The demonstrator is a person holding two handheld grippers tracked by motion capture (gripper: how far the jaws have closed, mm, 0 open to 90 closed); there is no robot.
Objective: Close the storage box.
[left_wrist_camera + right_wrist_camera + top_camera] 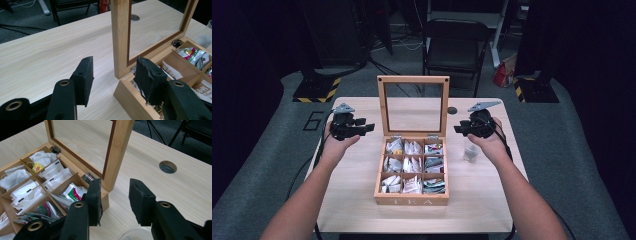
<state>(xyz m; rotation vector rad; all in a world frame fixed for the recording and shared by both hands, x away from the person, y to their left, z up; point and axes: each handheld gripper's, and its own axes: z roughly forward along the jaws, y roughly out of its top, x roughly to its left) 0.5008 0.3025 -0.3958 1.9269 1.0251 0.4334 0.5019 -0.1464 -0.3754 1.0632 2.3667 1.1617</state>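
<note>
The wooden tea box (411, 172) is set mid-table, its glass lid (413, 106) stood upright so the nine packed compartments are laid bare. It is flanked by the left gripper (362, 128) and right gripper (460, 128) — jaws apart, nothing held — probably poised for picking. A clear cup (470, 151) is kept beside the box.
</note>
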